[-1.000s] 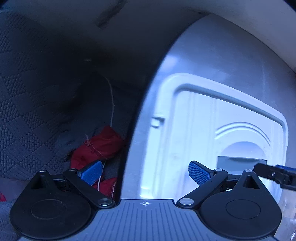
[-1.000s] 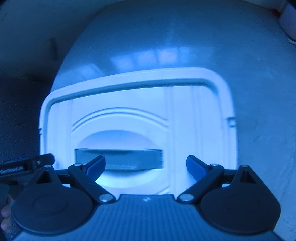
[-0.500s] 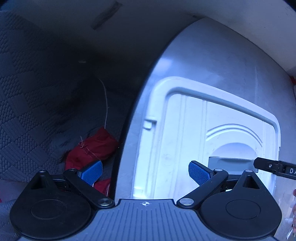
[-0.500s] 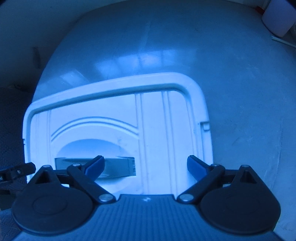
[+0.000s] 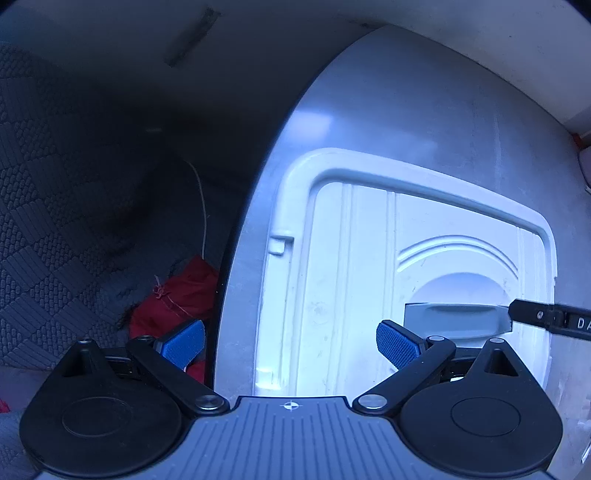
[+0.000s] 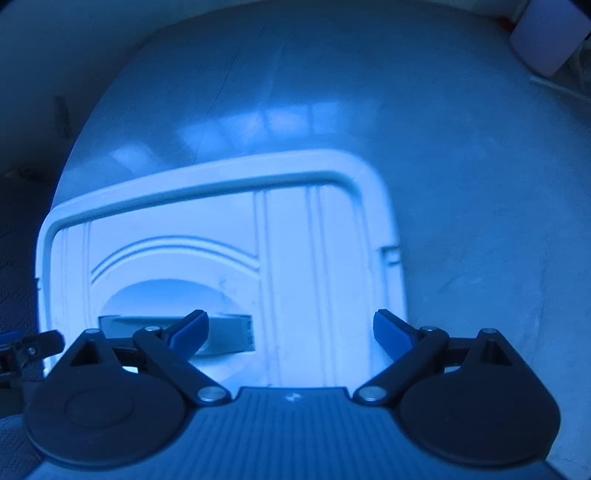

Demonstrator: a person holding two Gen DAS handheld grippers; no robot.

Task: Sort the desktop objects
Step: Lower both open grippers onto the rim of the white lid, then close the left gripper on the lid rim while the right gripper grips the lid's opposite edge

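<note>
A white plastic box lid (image 5: 354,273) with a grey recessed handle (image 5: 454,317) lies on the round grey table (image 5: 424,110). My left gripper (image 5: 291,341) is open and empty over the lid's left edge. My right gripper (image 6: 291,328) is open and empty over the lid (image 6: 295,258), right of its handle (image 6: 225,334). The right gripper's finger shows at the right edge of the left wrist view (image 5: 546,317). Part of the left gripper shows at the left edge of the right wrist view (image 6: 26,349).
A red cloth bag (image 5: 177,295) and a white cord (image 5: 201,206) lie on the dark patterned floor (image 5: 55,206) left of the table. A white container (image 6: 550,33) stands at the table's far right edge.
Both grippers have drifted right over the lid, so the lid sits further left in each view. Both stay open.
</note>
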